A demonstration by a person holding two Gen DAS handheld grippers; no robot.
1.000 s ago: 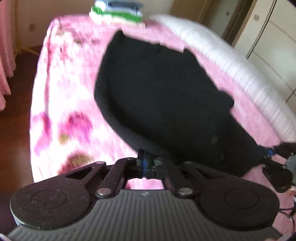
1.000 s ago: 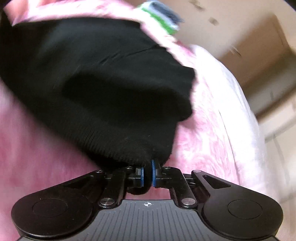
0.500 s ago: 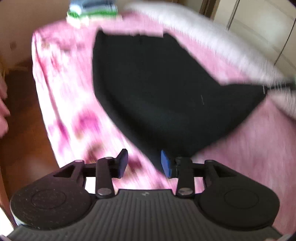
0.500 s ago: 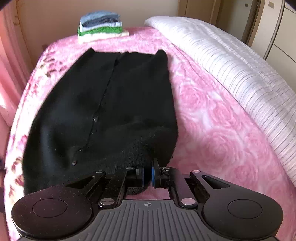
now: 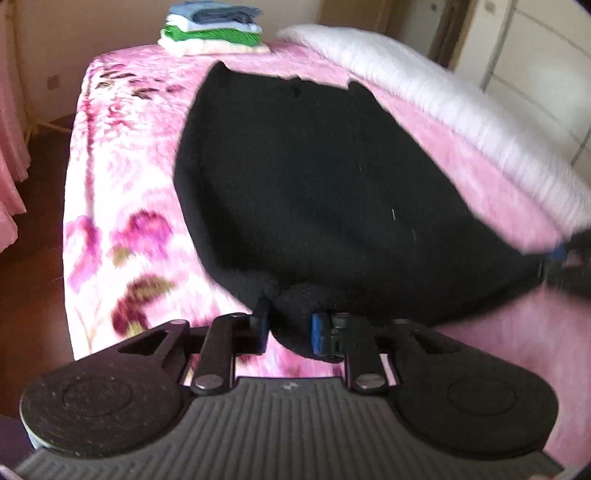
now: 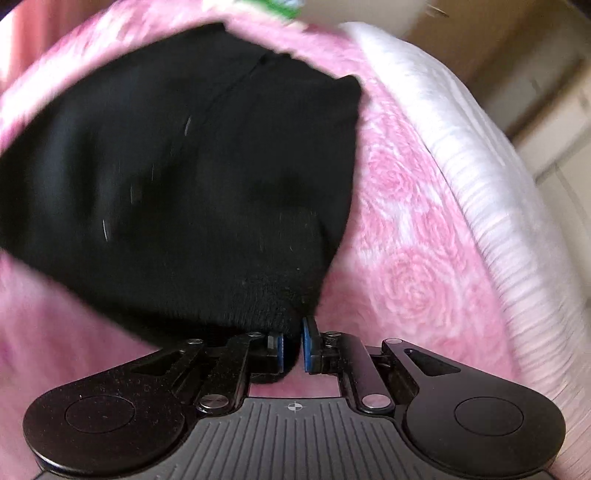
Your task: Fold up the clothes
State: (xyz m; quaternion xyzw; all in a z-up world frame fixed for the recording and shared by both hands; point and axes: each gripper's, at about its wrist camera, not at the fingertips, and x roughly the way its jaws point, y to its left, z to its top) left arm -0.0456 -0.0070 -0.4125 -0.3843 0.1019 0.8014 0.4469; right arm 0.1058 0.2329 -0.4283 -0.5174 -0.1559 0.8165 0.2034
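Left gripper (image 5: 288, 328): jaws reopened half a second ago, now part-open around garment (image 5: 314, 177) hem fold. Right gripper (image 6: 293, 341): jaws stay clamped on corner. Re-grip for fold, likely.

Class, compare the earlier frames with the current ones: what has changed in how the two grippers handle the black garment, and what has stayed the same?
The left gripper, shut on the hem a second ago, let go and opened half a second ago; now a bunch of the black garment sits between its parted fingers. The right gripper stays clamped on its corner throughout. The garment still lies on the pink bedspread, the folded pile unmoved.
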